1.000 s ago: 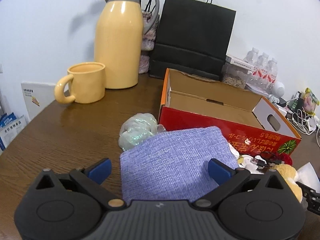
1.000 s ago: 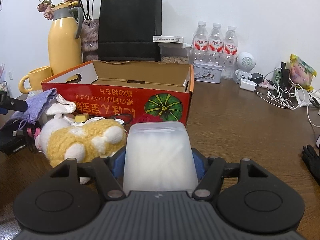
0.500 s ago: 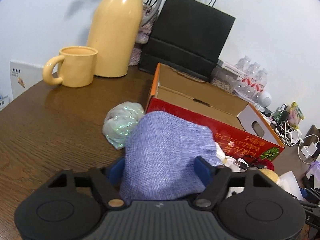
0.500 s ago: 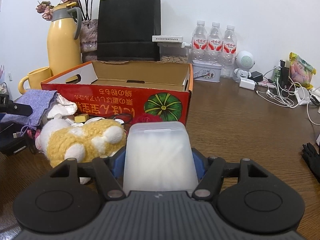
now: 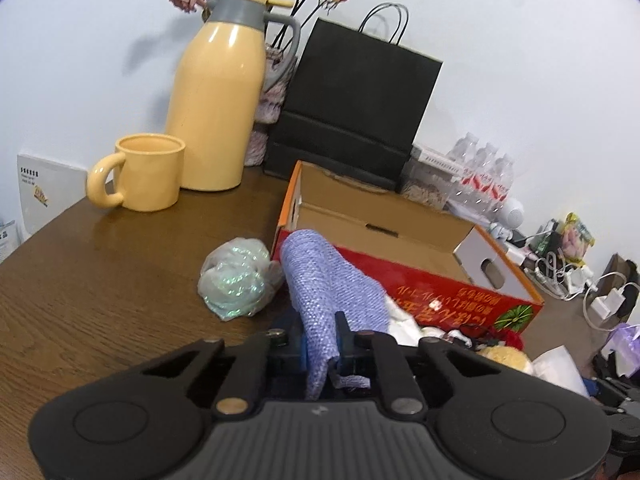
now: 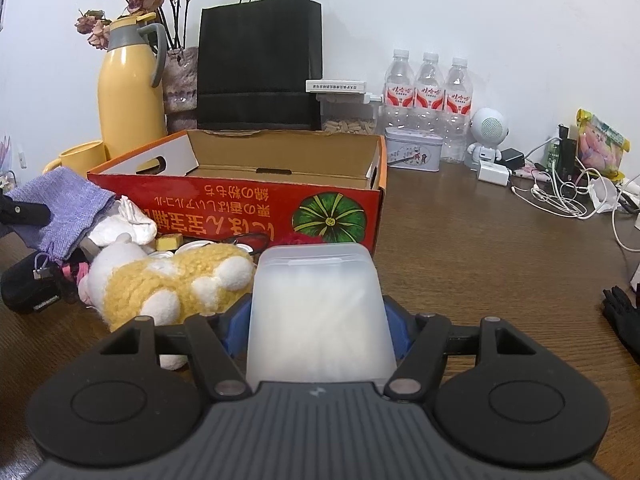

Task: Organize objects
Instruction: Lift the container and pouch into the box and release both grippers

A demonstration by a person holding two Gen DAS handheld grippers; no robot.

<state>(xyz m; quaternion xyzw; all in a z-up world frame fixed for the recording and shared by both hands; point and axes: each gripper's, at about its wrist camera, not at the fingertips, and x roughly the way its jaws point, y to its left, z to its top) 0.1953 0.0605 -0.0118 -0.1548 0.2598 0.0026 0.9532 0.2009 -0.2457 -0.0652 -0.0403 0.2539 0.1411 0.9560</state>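
Observation:
My left gripper [image 5: 322, 336] is closing its jaws and pinches a lilac woven pouch [image 5: 328, 280], which rises crumpled in front of the open red cardboard box [image 5: 432, 288]. In the right wrist view the same pouch [image 6: 64, 204] hangs at the far left beside the box [image 6: 240, 204]. My right gripper [image 6: 317, 320] is shut on a translucent white plastic container [image 6: 316, 280], held in front of the box's near wall. A yellow and white plush toy [image 6: 176, 284] lies just left of it among small clutter.
An iridescent wrapped bundle [image 5: 236, 280] lies left of the box. A yellow mug [image 5: 148, 176], a yellow jug [image 5: 220, 108] and a black paper bag [image 5: 352, 120] stand behind. Water bottles [image 6: 428, 92], tangled cables [image 6: 560, 196] and a black glove [image 6: 624, 320] sit to the right.
The left jaws went from wide apart to pinched on the lilac pouch, which crumpled and lifted a little. The right gripper and its container stayed still.

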